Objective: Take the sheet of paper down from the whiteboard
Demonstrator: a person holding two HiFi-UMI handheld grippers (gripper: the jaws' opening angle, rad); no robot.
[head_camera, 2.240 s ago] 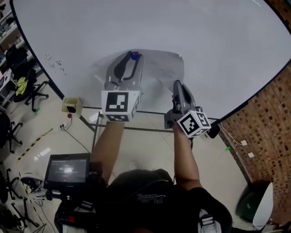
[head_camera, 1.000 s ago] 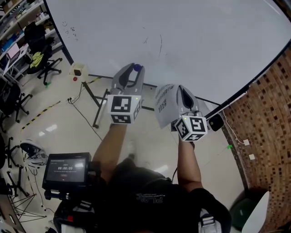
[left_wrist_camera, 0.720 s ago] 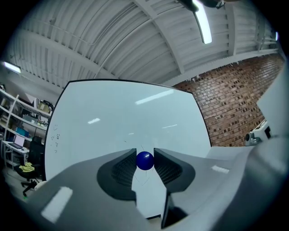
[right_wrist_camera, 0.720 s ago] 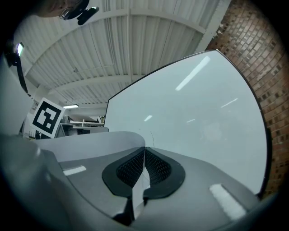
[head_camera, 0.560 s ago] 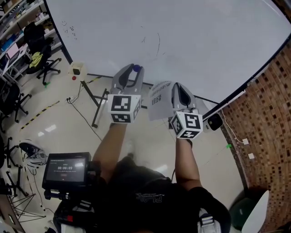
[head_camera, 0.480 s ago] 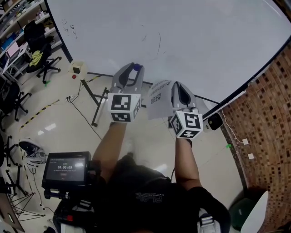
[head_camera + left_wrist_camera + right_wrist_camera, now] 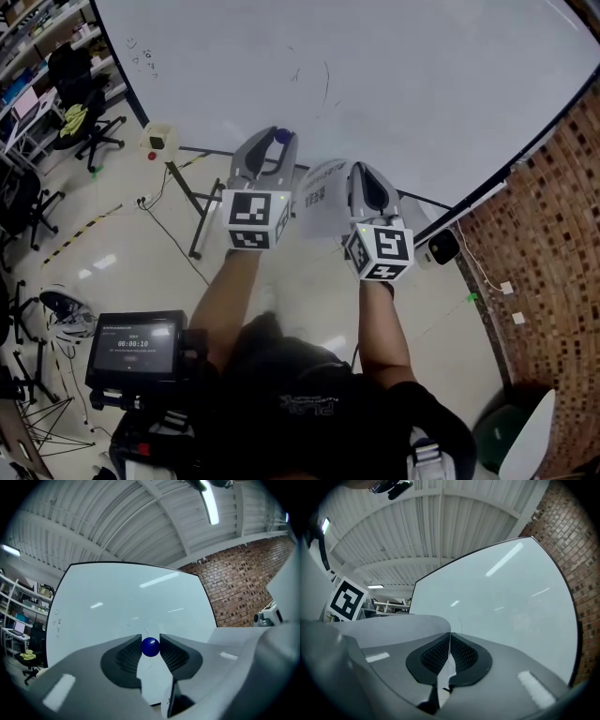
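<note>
The white sheet of paper (image 7: 317,201) with printed text is off the whiteboard (image 7: 403,75) and hangs in my right gripper (image 7: 360,177), which is shut on its edge. In the right gripper view the sheet (image 7: 393,624) curls away to the left from the closed pads (image 7: 461,654). My left gripper (image 7: 270,142) is level beside it on the left, with a small blue ball magnet (image 7: 279,137) pinched between its jaws. That magnet (image 7: 150,647) shows plainly in the left gripper view, in front of the bare board (image 7: 131,611). Only faint pen strokes mark the board.
A brick wall (image 7: 553,216) stands to the right of the board. A small camera (image 7: 439,247) and the board's stand legs (image 7: 197,220) are below its edge. A beige box (image 7: 157,141), office chairs (image 7: 82,127) and floor cables lie left. A screen (image 7: 136,349) hangs at my waist.
The sheet was on the board at first and is now off it in my right gripper. Over the last second that gripper rolled slightly and brought the sheet left, closer to the still left gripper.
</note>
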